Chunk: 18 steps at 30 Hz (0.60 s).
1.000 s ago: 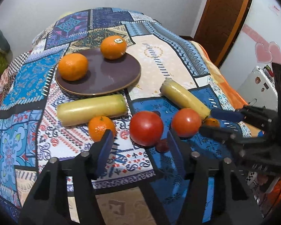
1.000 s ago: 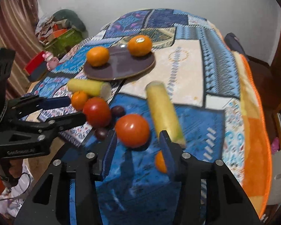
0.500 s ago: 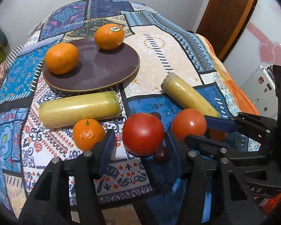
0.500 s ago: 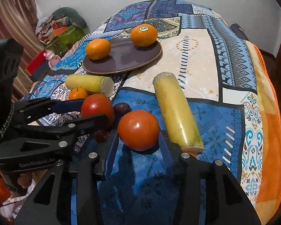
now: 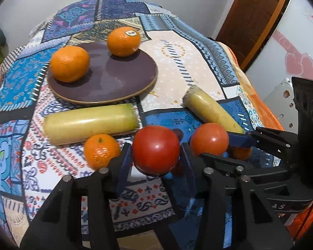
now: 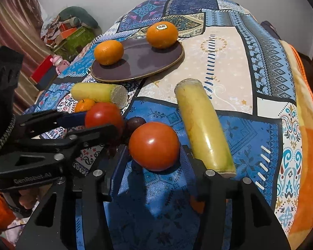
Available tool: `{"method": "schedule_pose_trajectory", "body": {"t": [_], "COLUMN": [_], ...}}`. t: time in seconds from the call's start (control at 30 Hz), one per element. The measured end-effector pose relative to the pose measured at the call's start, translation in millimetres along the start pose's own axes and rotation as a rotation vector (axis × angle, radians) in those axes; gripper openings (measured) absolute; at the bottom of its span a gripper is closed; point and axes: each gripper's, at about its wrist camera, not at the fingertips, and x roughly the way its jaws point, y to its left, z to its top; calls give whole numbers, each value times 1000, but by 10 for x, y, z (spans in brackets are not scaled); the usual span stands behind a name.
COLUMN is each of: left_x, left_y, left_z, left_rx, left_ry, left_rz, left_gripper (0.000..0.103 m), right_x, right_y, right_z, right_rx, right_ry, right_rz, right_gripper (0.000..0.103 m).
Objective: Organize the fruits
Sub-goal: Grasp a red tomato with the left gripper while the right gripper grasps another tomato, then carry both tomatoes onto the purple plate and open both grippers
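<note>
My left gripper (image 5: 155,158) stands around a red tomato (image 5: 156,149) with its jaws close on both sides; the tomato seems a little above the cloth. My right gripper (image 6: 154,156) stands the same way around a second red tomato (image 6: 154,145). Each gripper shows in the other's view, the right one (image 5: 217,148) and the left one (image 6: 102,123). A purple plate (image 5: 119,81) holds two oranges (image 5: 70,63) (image 5: 123,41). Two yellow cylinders (image 5: 89,123) (image 5: 212,112), a small mandarin (image 5: 101,151) and dark plums (image 6: 136,123) lie around.
The patchwork cloth (image 5: 187,66) covers a table whose near edge lies just under both grippers. A door (image 5: 256,16) and a white appliance stand at the right. Clutter and a pink toy (image 6: 59,61) lie on the floor at the left.
Both grippers have moved forward and closed in around their tomatoes, which now sit between the fingers. The left tomato seems to have risen slightly.
</note>
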Motion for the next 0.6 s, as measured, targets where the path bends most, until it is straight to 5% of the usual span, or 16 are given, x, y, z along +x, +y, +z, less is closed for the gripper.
{"method": "schedule_pose_trajectory", "body": {"t": [0.6], "left_x": [-437], "left_y": [1], "left_z": [115], "left_rx": [-3], "left_ry": [-105], "left_rz": [-9], "left_gripper": [46], "right_x": [-188], "right_y": [89], "right_z": [110], "right_rx": [-31], "right_ry": [-69], "right_rz": [-21], "right_gripper": [46]}}
